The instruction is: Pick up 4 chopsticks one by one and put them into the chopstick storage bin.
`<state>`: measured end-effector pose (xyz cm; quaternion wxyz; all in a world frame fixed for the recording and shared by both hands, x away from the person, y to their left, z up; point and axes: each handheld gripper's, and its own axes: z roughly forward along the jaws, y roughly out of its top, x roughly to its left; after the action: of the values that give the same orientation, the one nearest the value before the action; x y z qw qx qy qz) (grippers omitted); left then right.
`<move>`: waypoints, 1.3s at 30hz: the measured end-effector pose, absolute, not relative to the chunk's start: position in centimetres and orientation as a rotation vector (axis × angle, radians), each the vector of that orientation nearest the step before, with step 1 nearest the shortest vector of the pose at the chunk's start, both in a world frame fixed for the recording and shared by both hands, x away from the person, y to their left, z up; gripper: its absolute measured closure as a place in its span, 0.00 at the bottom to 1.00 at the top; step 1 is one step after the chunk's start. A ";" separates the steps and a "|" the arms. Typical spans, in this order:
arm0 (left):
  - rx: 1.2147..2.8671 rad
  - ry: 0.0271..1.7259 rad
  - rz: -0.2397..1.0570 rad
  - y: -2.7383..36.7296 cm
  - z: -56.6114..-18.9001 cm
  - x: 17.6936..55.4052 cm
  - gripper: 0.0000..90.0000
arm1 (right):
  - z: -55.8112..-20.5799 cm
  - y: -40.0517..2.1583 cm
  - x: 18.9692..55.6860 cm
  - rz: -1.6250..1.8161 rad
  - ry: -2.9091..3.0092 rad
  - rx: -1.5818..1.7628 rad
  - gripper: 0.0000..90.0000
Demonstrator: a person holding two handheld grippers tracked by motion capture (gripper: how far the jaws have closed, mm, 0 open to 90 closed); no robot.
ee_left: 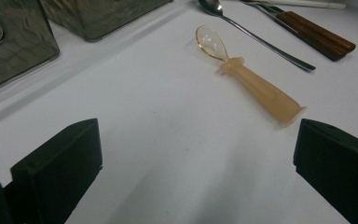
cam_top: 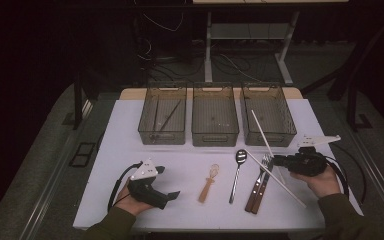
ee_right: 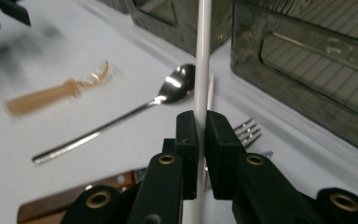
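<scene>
White chopstick (ee_right: 202,56) clamped in right tool (ee_right: 202,126) above worktop (cam_top: 190,200); left tool (ee_left: 191,163) wide open, empty.

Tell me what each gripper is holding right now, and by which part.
The right gripper is clamped on a white chopstick, partway along its shaft rather than at an end. The left gripper holds nothing; its jaws stand open above the table.

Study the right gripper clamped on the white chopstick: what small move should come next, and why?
Probably lift the white chopstick and carry it toward the right bin. The right gripper is shut on it, its far end already leans over that bin's rim, and a second white stick lies on the table.
</scene>
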<state>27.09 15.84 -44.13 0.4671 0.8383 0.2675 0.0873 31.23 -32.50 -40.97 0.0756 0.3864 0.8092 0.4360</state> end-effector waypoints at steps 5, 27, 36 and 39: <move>2.057 0.654 0.214 15.8 -44.2 27.1 0.00 | -40.6 -31.8 31.5 1.366 2.385 1.201 0.94; 2.021 0.673 0.214 15.9 -44.2 27.1 0.00 | -37.6 -27.9 33.3 1.528 2.302 1.087 0.94; 2.021 0.679 0.219 16.1 -44.2 27.2 0.00 | -36.5 -24.5 34.7 1.546 2.307 1.037 0.94; 2.023 0.670 0.213 16.0 -44.1 27.2 0.00 | -36.3 -23.5 35.3 1.543 2.310 1.030 0.94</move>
<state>27.21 15.98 -44.14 0.4795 0.8289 0.2745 0.0872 35.26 -23.50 -36.27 0.0892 0.3463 0.7766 0.5186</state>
